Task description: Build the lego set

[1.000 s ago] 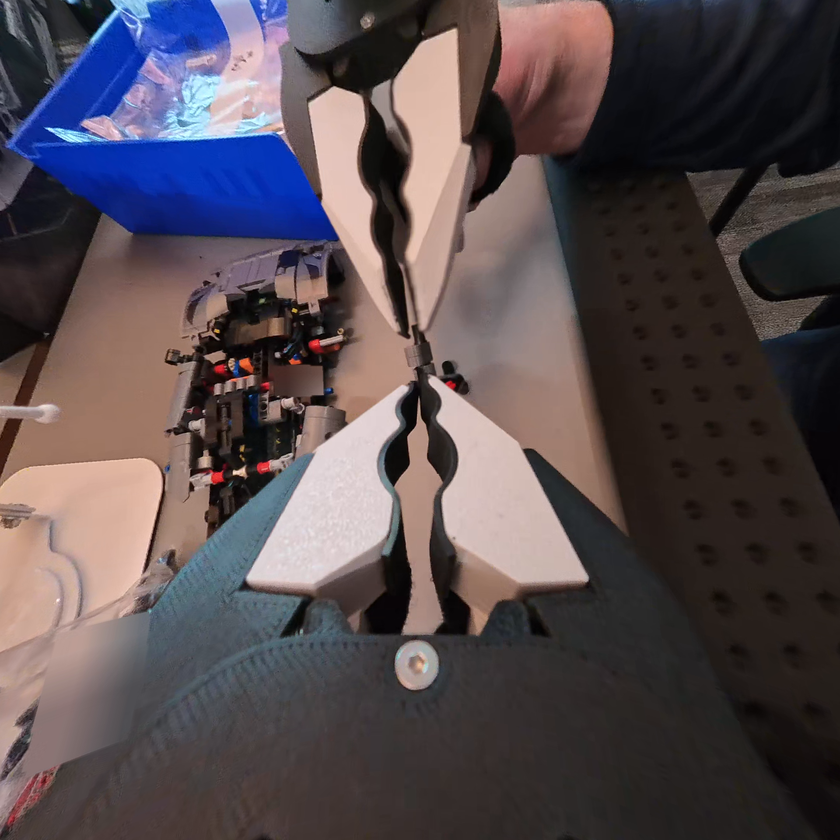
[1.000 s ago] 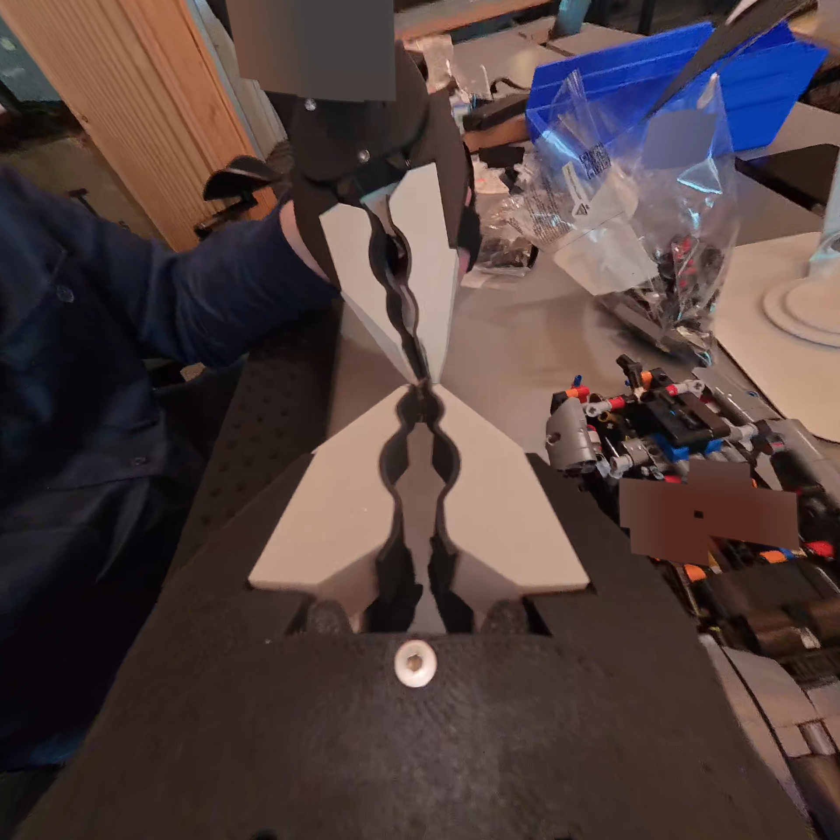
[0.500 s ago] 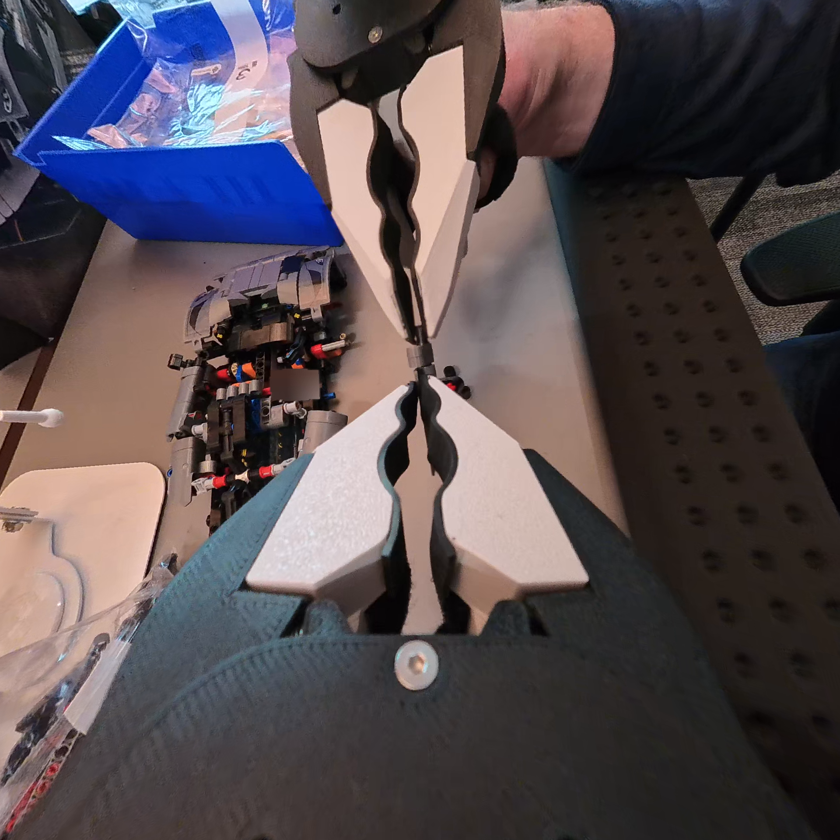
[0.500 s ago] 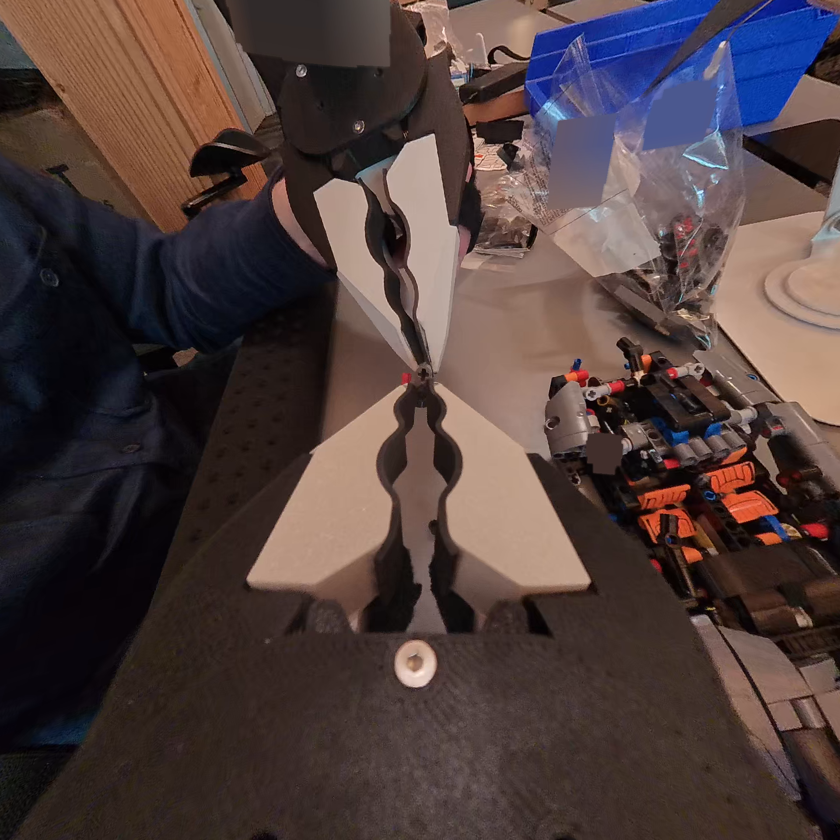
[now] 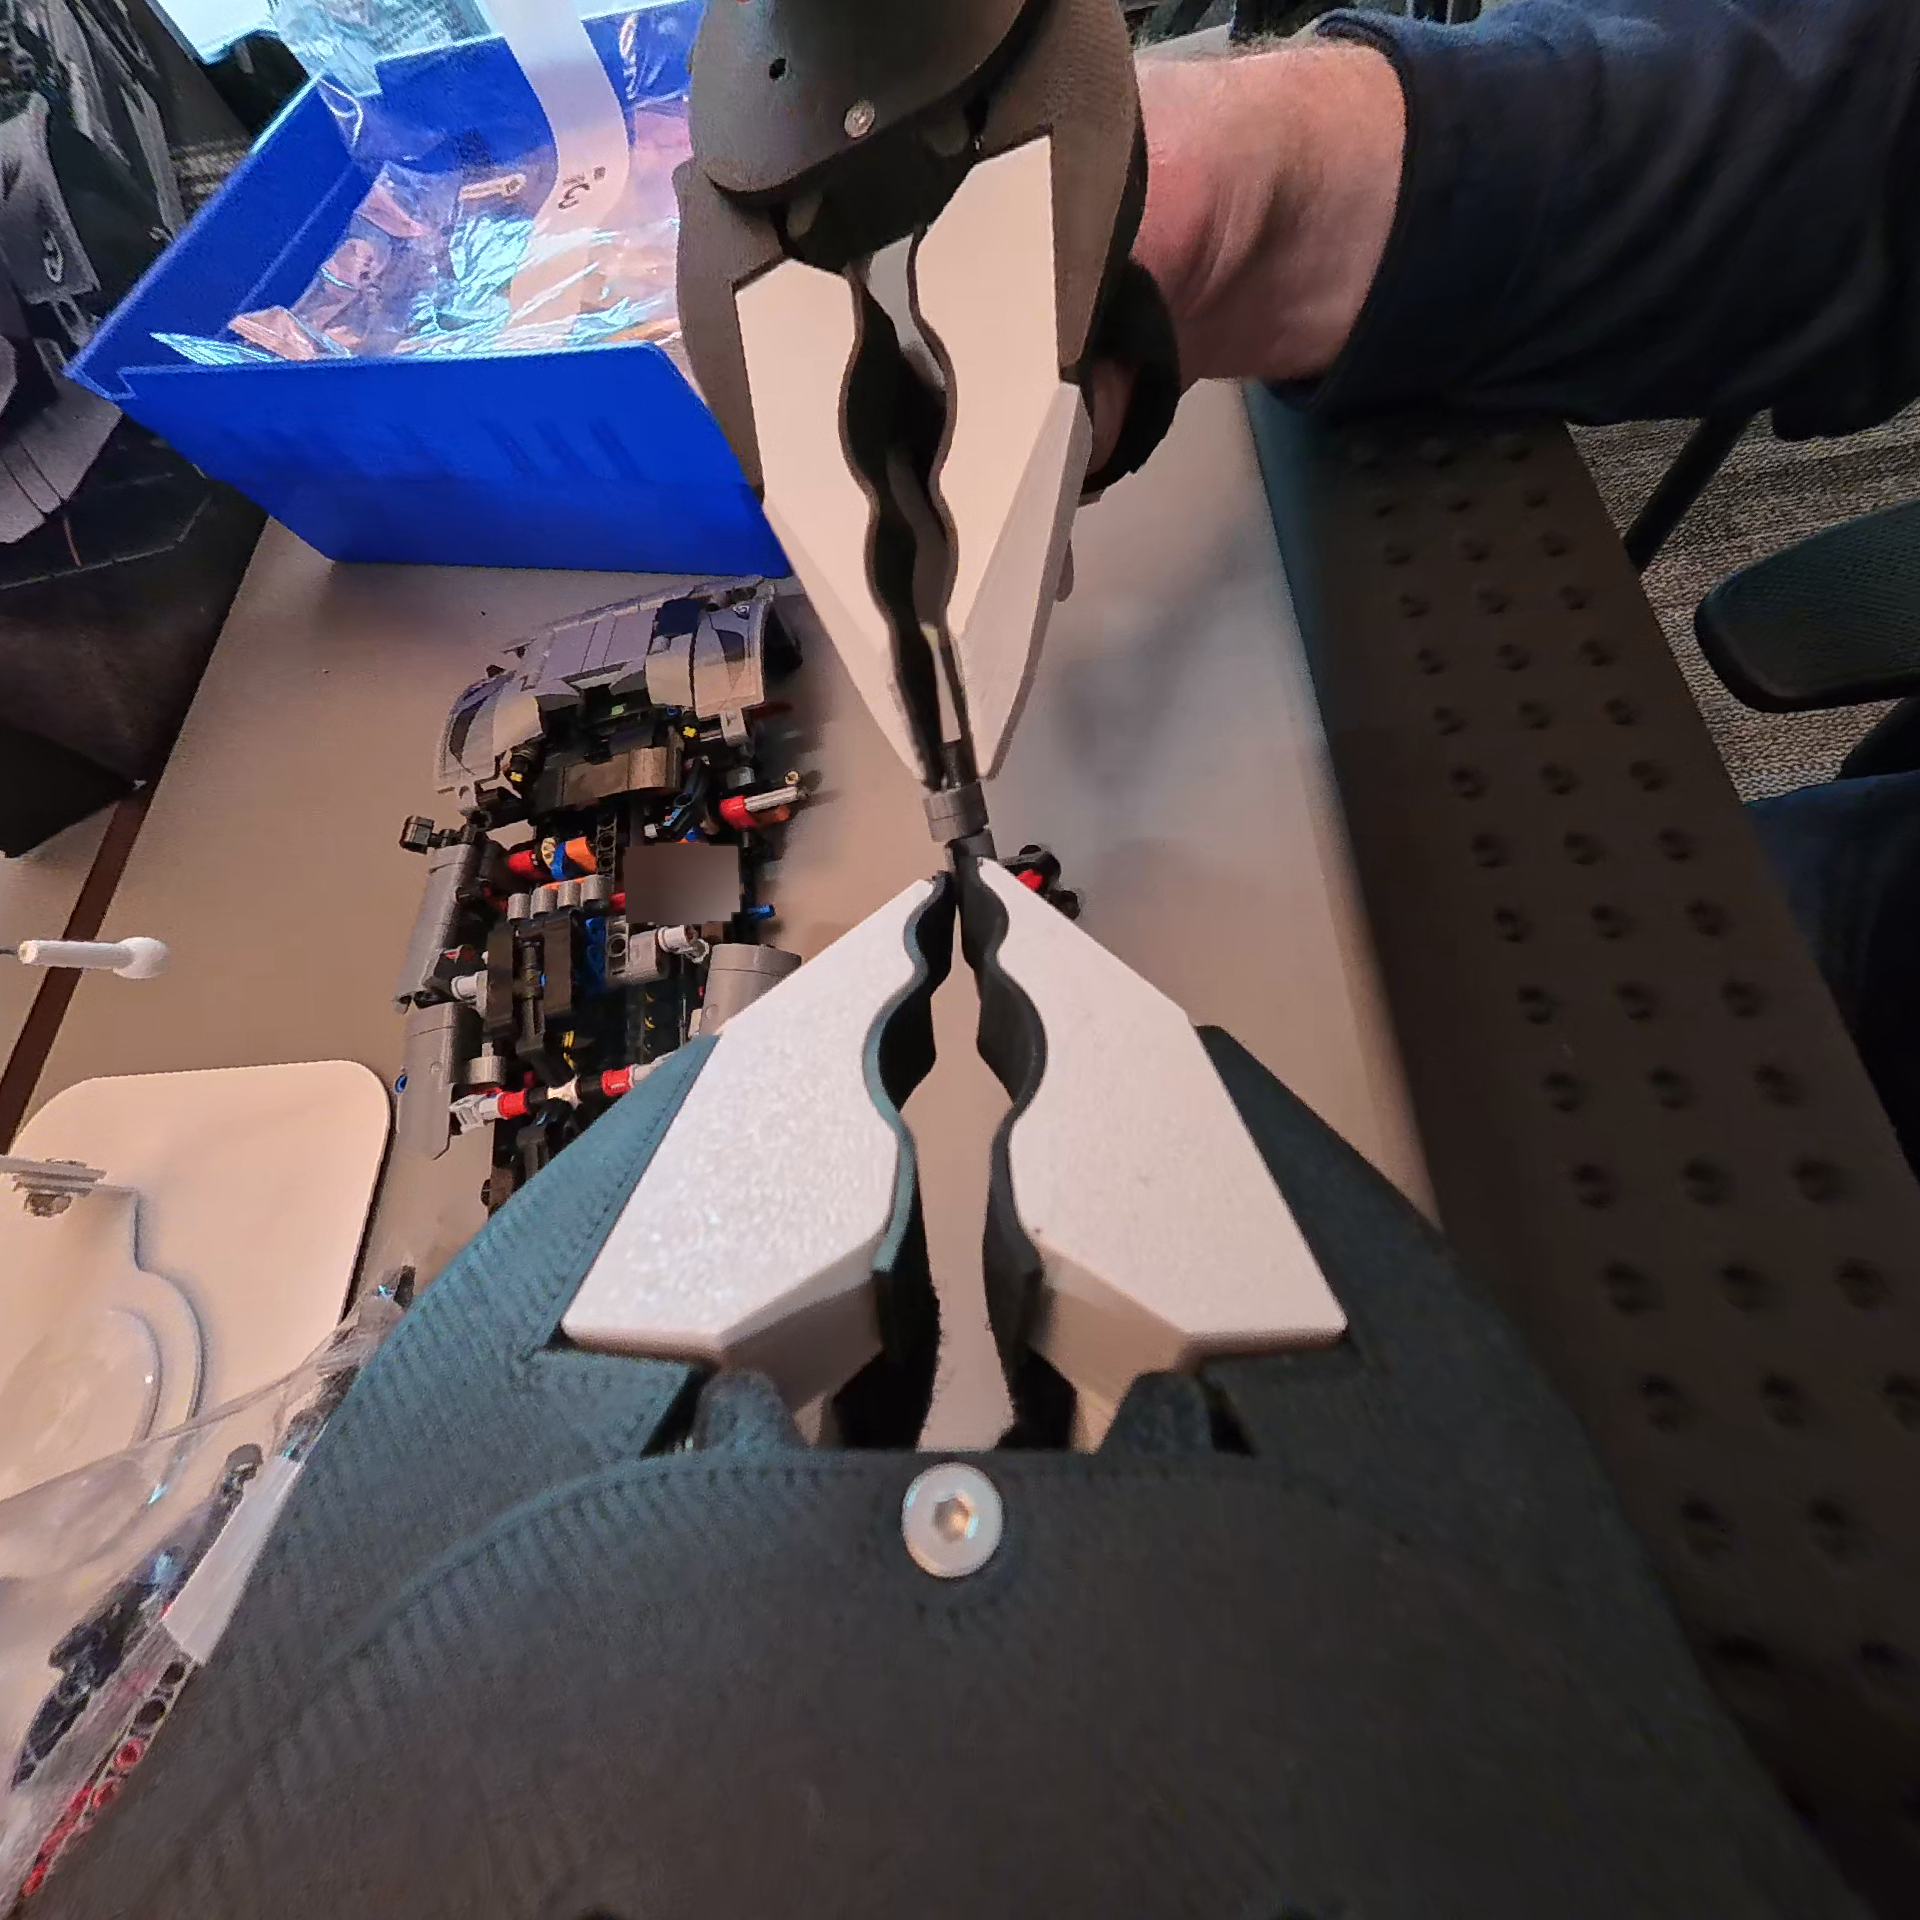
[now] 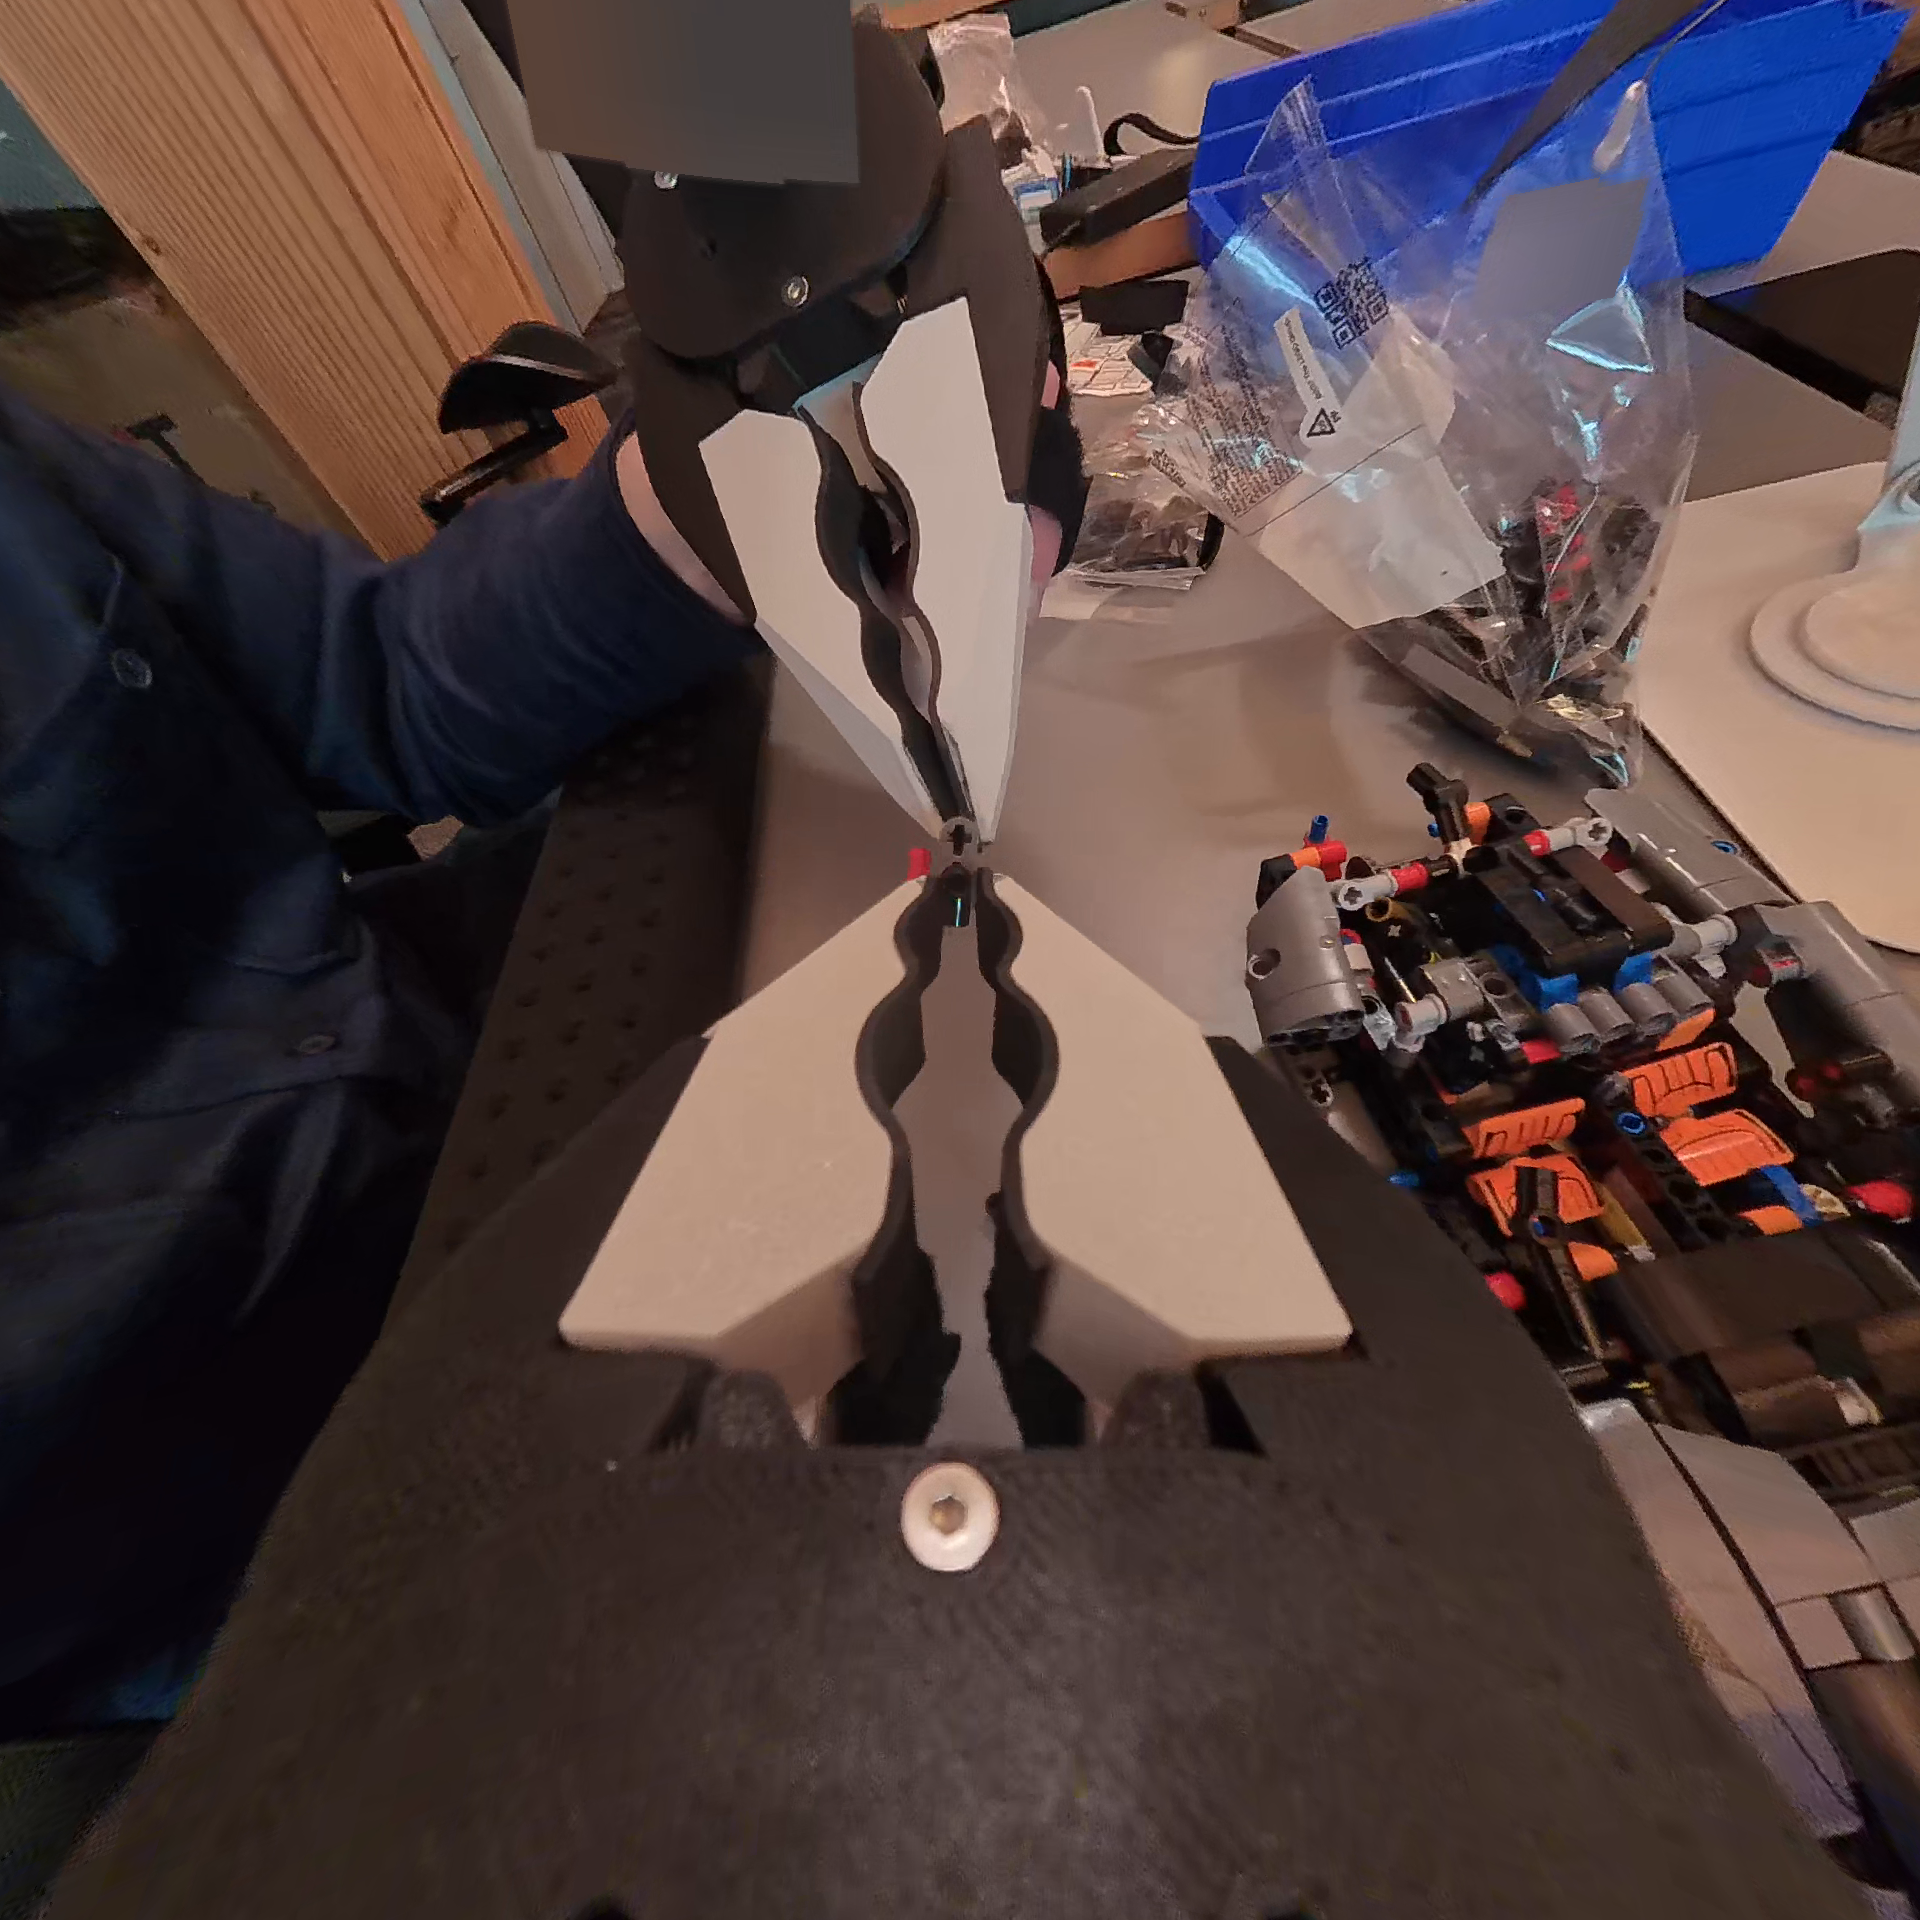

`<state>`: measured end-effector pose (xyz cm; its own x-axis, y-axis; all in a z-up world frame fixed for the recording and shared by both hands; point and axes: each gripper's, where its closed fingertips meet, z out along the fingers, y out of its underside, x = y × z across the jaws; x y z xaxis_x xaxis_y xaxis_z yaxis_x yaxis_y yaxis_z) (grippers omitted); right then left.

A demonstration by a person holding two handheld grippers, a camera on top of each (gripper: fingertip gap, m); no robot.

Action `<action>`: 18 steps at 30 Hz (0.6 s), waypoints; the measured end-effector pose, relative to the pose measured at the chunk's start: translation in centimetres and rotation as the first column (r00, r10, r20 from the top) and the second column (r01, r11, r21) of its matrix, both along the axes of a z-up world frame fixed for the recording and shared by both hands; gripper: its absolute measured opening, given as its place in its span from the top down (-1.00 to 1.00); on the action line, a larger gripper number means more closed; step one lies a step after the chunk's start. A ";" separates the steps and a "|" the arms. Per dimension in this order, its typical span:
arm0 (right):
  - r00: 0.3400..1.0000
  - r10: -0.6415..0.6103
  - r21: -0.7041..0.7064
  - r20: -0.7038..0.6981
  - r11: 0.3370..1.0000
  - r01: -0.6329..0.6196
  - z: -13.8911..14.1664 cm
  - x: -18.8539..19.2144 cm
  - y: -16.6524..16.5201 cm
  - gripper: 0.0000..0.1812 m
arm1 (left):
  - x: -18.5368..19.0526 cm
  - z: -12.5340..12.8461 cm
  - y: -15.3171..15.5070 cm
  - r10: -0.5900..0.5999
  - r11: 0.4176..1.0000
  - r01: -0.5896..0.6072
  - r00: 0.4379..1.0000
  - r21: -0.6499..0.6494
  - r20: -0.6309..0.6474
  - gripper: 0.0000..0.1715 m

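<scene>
The left gripper (image 5: 961, 868) is pinching its two fingers nearly together at the tips, gripping the lower end of a small dark peg. The right gripper (image 5: 948, 764) is pointing back at it from above, its fingers likewise drawn in to a thin slit and clamping the upper end of the same little piece, whose grey collar (image 5: 956, 808) is showing in the gap between the two sets of tips. In the right wrist view the same meeting is showing end on: the right gripper (image 6: 958, 891) is closing on the dark peg while the left gripper (image 6: 961, 821) is coming down to it, the grey collar (image 6: 958, 834) sitting between them. Both tools are hovering tip to tip above the grey table (image 5: 1164, 727), clear of its surface.

A bare hand (image 5: 1236, 260) in a dark blue sleeve (image 5: 1642, 197) is holding the right gripper from the far side, wrist level. A second dark blue sleeve (image 6: 488, 644) is reaching in behind the left gripper.

One half-built lego car (image 5: 592, 883), grey-bodied with black, red and orange parts, is lying on the table to the left of the tips, apart from both grippers. One clear bag of loose parts (image 6: 1475, 447) is standing beyond it, and one blue bin (image 5: 436, 416) holding crinkled plastic is sitting at the table's far side. A few small red and black pieces (image 5: 1039, 868) are lying just past the left gripper's tips.
</scene>
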<state>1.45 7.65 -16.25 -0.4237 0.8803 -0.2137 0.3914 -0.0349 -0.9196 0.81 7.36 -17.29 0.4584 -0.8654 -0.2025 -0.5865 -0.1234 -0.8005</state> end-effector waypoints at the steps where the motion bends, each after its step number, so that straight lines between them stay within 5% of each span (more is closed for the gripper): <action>1: 1.000 0.006 -0.014 -0.003 1.000 -0.006 0.1 0.0 -0.1 0.93 | 0.1 0.0 0.0 -0.002 1.000 0.002 1.000 -0.001 0.002 1.00; 9: 1.000 -0.001 -0.039 -0.031 0.999 0.000 0.8 0.2 0.2 0.98 | 0.5 1.0 0.2 -0.001 0.999 -0.001 0.998 0.034 0.061 1.00; 13: 0.999 0.004 -0.030 -0.036 1.000 -0.005 0.8 0.1 -0.1 0.98 | 1.4 0.6 0.1 -0.021 0.999 0.026 0.992 -0.038 0.123 0.62; 15: 0.999 0.017 -0.014 -0.037 1.000 -0.018 0.7 0.1 -0.4 0.98 | 1.6 0.2 0.2 -0.027 0.998 0.032 0.993 -0.045 0.118 0.91; 18: 0.999 0.013 0.036 -0.053 0.999 -0.012 0.9 0.1 -0.6 0.98 | 1.8 0.3 0.1 -0.035 0.996 0.046 0.987 -0.072 0.158 0.94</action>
